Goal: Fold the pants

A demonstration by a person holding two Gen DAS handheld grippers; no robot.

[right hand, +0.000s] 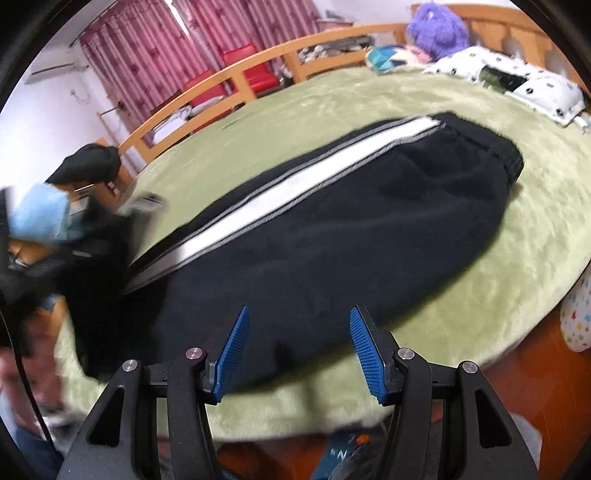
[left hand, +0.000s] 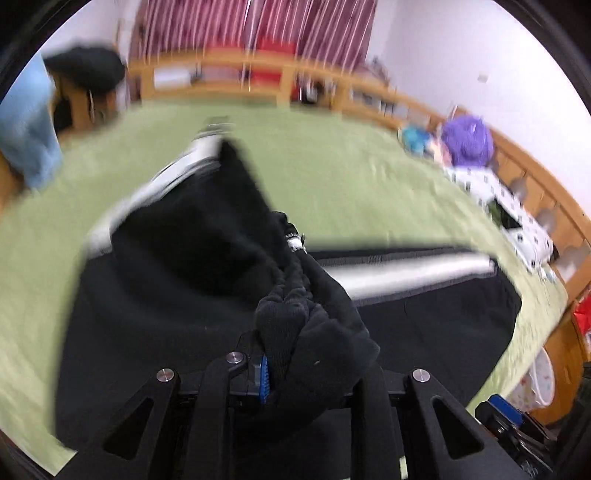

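Black pants with a white side stripe lie across a green bed cover. My left gripper is shut on a bunched black cuff end of the pants and holds it lifted above the rest of the pants; the leg hangs folded over. My right gripper is open and empty, just above the near edge of the pants. Its blue pads stand wide apart.
A wooden bed rail runs along the far side, with red curtains behind. A purple plush toy and a spotted white pillow lie at the bed's head. A light blue cloth hangs at far left.
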